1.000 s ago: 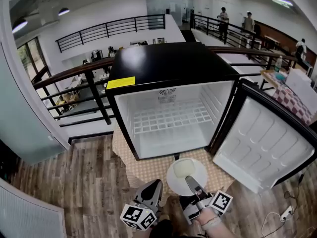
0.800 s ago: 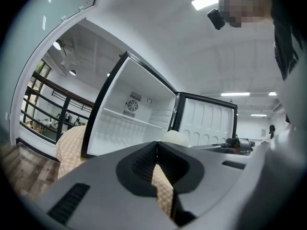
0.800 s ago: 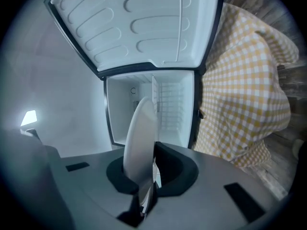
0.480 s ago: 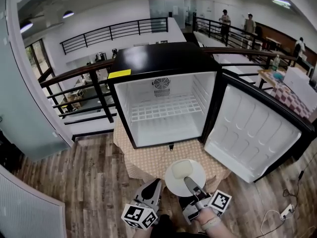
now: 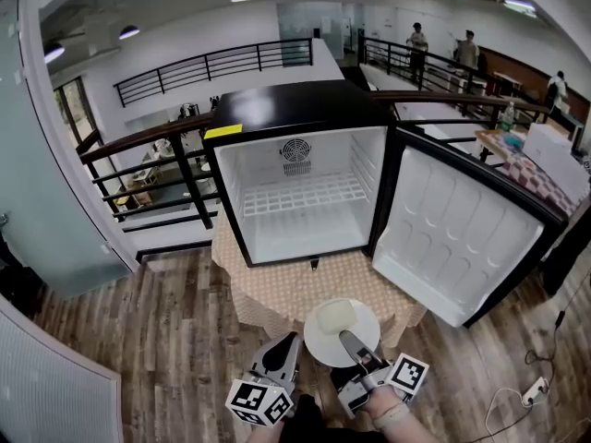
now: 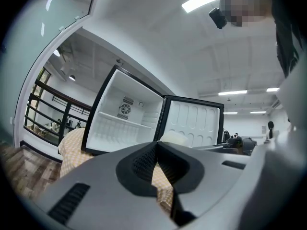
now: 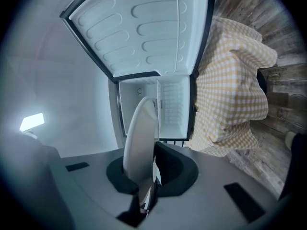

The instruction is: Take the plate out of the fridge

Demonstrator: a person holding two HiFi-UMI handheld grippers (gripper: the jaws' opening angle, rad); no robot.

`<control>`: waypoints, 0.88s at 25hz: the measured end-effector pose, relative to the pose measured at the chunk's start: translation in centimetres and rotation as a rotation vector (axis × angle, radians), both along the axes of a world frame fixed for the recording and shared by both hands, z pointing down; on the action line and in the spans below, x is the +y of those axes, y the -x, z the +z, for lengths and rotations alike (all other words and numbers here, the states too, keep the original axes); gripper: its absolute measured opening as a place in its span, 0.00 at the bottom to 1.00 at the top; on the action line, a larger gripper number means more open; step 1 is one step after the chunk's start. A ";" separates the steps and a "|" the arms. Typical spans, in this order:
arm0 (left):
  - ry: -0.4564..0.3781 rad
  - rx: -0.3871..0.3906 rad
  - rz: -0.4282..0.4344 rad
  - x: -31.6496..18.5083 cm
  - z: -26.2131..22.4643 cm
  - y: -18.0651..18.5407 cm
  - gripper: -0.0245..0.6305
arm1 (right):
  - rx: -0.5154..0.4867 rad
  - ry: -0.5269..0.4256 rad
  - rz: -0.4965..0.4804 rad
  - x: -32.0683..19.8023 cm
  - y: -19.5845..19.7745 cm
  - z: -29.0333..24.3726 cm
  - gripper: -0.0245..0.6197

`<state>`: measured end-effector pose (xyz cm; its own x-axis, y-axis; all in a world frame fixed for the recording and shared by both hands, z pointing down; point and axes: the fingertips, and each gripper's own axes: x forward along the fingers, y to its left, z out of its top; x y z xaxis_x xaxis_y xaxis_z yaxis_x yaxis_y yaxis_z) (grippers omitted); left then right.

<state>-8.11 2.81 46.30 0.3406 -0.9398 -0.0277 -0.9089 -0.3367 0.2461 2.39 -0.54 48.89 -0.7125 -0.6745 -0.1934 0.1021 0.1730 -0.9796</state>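
Observation:
In the head view a white plate [image 5: 355, 326] carrying a pale block [image 5: 333, 317] hangs in front of the open black fridge [image 5: 295, 187], over the edge of the checked cloth. My right gripper [image 5: 349, 339] is shut on the plate's near rim. The right gripper view shows the plate [image 7: 140, 138] edge-on, clamped between the jaws of the right gripper [image 7: 151, 166]. My left gripper [image 5: 290, 343] sits just left of the plate, shut and empty. In the left gripper view the left gripper [image 6: 156, 150] has its jaws together, with the pale block [image 6: 173, 138] beyond. The fridge's white inside holds only a wire shelf [image 5: 300, 194].
The fridge door [image 5: 462, 238] stands swung open to the right. A yellow checked cloth [image 5: 277, 293] covers the low table under the fridge. Wood floor [image 5: 157, 340] lies all around, with a railing [image 5: 157, 146] behind left and a power strip [image 5: 534, 393] at the right.
The fridge now sits farther away and smaller in the head view. The plate has stayed in the right gripper, drawn back from the fridge. The left gripper keeps its place beside it.

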 end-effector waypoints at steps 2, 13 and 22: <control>0.002 -0.001 -0.004 0.8 0.1 -0.2 0.05 | 0.000 0.002 -0.006 0.7 -0.1 0.0 0.11; -0.010 -0.020 -0.045 3.5 -0.6 0.3 0.05 | -0.009 -0.005 -0.056 2.5 0.4 -0.3 0.11; -0.002 -0.029 -0.072 4.6 -0.5 0.9 0.05 | -0.034 0.014 -0.085 3.0 0.8 -0.4 0.11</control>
<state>-8.97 7.44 45.83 0.2727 -0.9619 -0.0210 -0.9376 -0.2706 0.2184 1.62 2.46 48.53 -0.7605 -0.6146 -0.2093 0.1489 0.1486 -0.9776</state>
